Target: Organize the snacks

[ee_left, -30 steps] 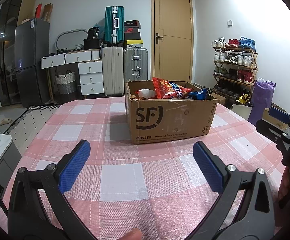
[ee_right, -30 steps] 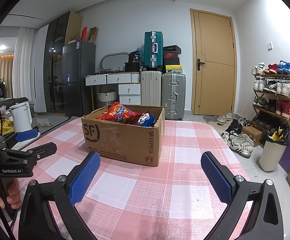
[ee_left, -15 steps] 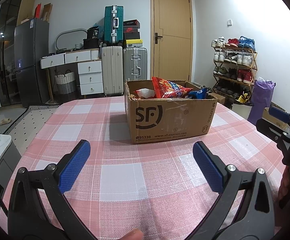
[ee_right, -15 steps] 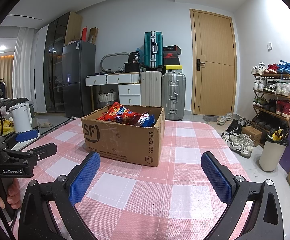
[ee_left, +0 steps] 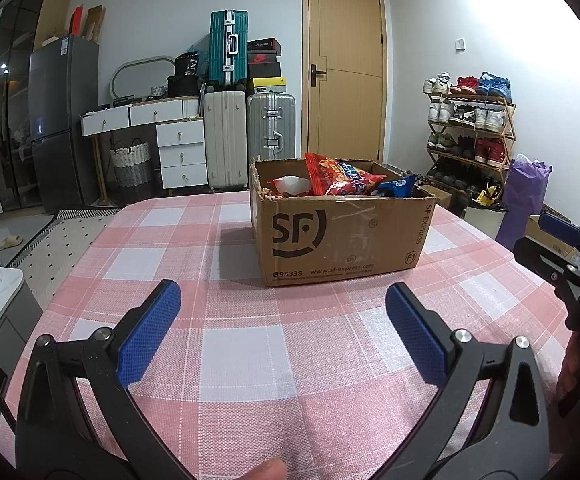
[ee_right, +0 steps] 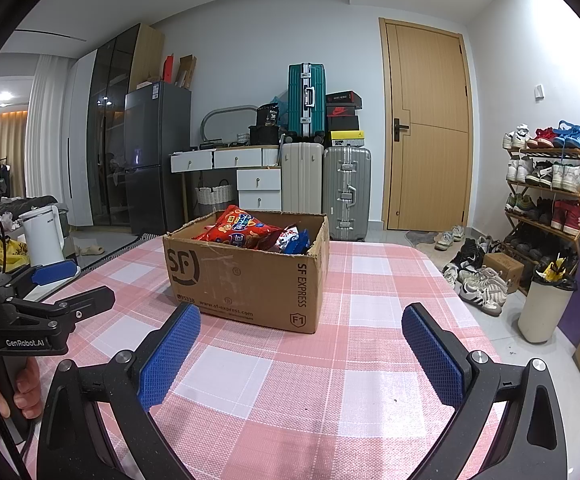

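A brown SF Express cardboard box [ee_left: 342,236] stands on the pink checked table [ee_left: 241,344]; it also shows in the right wrist view [ee_right: 245,276]. Inside lie a red snack bag [ee_left: 340,179], a white-and-red packet [ee_left: 290,185] and a blue packet [ee_left: 396,187]; the red bag [ee_right: 241,230] and the blue packet [ee_right: 296,240] show from the right too. My left gripper [ee_left: 281,300] is open and empty, short of the box. My right gripper [ee_right: 302,326] is open and empty, short of the box's corner.
The other gripper shows at each view's edge: the right one [ee_left: 570,260], the left one [ee_right: 45,308]. The table's right edge drops to a floor with a shoe rack [ee_right: 550,192], a white bin [ee_right: 546,304] and shoes. Suitcases [ee_left: 249,136] and drawers stand behind.
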